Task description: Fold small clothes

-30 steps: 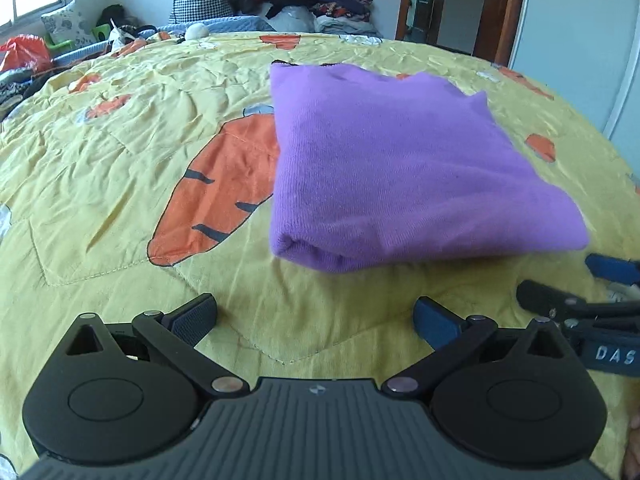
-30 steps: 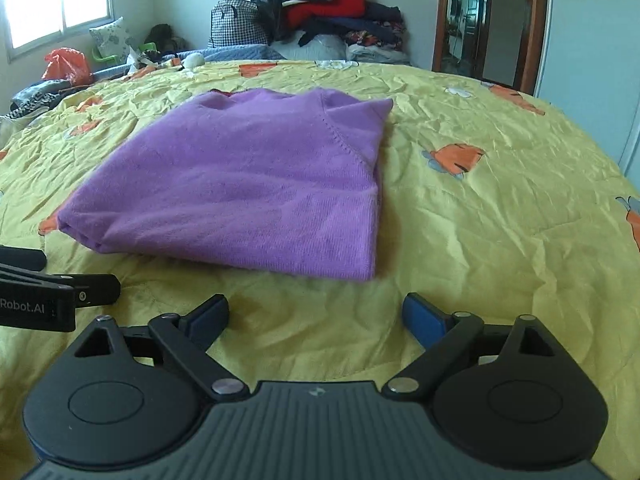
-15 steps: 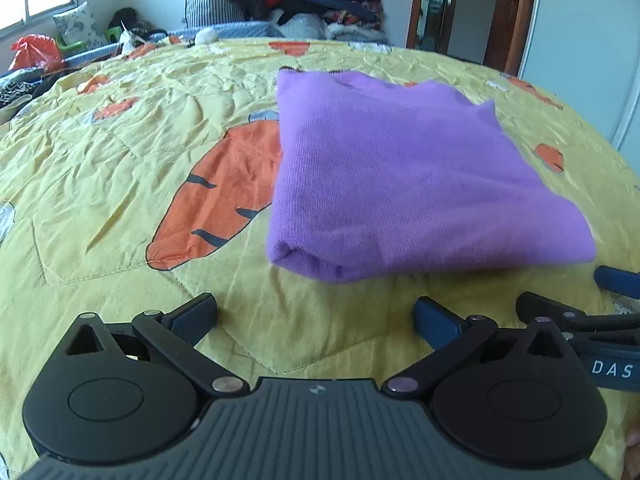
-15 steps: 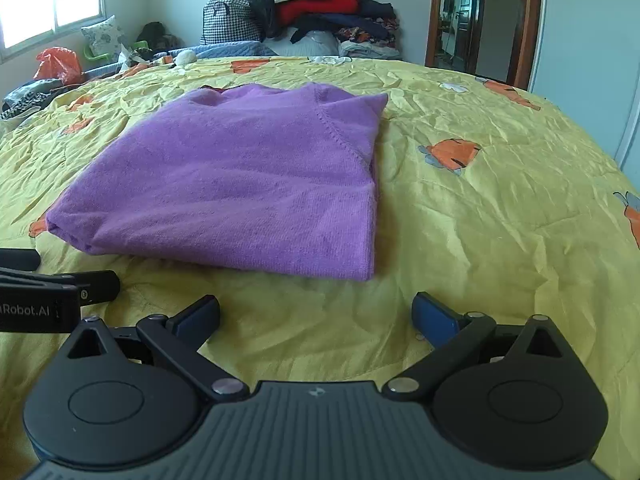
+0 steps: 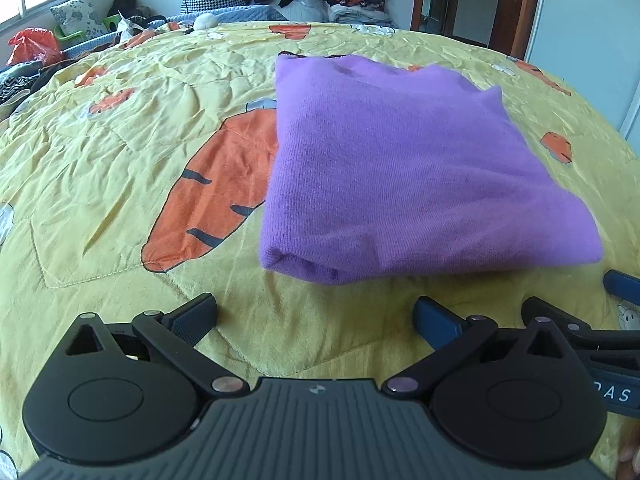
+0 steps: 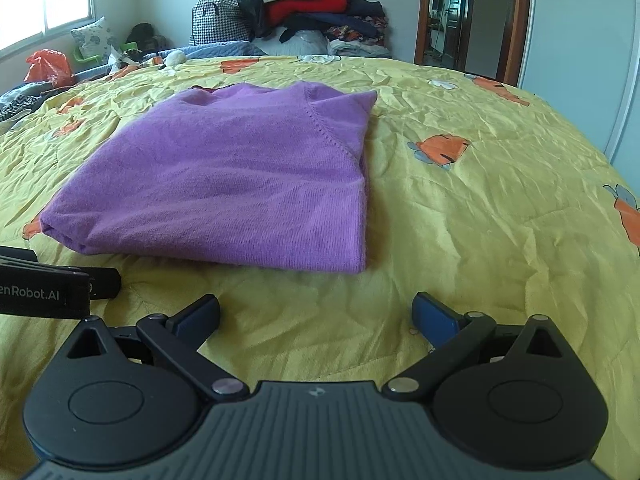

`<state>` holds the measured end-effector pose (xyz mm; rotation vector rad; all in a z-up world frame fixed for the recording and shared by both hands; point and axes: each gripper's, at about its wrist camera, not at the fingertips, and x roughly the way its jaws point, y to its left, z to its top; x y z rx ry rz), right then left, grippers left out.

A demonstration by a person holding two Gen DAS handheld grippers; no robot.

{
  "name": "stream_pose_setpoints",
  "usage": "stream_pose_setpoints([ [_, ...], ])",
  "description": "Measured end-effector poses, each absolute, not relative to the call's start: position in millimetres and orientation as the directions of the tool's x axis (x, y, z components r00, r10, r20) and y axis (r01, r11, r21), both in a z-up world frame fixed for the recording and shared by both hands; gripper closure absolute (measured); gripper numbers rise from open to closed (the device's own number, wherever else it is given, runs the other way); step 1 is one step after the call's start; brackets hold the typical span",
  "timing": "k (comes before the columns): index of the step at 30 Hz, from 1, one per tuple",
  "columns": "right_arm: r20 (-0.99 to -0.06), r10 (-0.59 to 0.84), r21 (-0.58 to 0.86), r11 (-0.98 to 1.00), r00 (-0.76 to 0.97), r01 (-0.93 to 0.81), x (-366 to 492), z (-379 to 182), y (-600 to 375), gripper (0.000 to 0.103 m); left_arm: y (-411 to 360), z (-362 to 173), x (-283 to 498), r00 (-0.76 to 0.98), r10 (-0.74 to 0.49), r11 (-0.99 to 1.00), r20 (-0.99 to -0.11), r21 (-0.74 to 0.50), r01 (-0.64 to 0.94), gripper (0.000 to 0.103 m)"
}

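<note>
A folded purple knitted sweater (image 5: 404, 168) is laid on the yellow carrot-printed bed quilt (image 5: 120, 152). Just before its near edge, both the left tongs (image 5: 316, 314) and the right tongs (image 6: 316, 312) are held wide open and empty, the right ones having just opened further.

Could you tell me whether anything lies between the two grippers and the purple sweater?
Nothing visible does. Only bare yellow bedspread separates the open right gripper and open left gripper from the folded purple sweater; neither touches it.

purple sweater (image 5: 400, 168) | folded into flat rectangle | lying on yellow carrot-print bedspread (image 5: 120, 152)
</note>
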<state>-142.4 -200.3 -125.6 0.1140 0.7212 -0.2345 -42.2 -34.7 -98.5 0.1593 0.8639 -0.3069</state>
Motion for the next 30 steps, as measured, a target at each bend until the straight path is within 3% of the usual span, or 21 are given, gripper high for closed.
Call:
stream_pose_setpoints([
  [30,-0.664,-0.174,0.020,0.968,0.727,0.251,-140.1,-125.6,-200.6,0.000,-33.8,-103.1,-48.9,0.677,-0.230,0.942,-0.699,0.015,0.335,0.000],
])
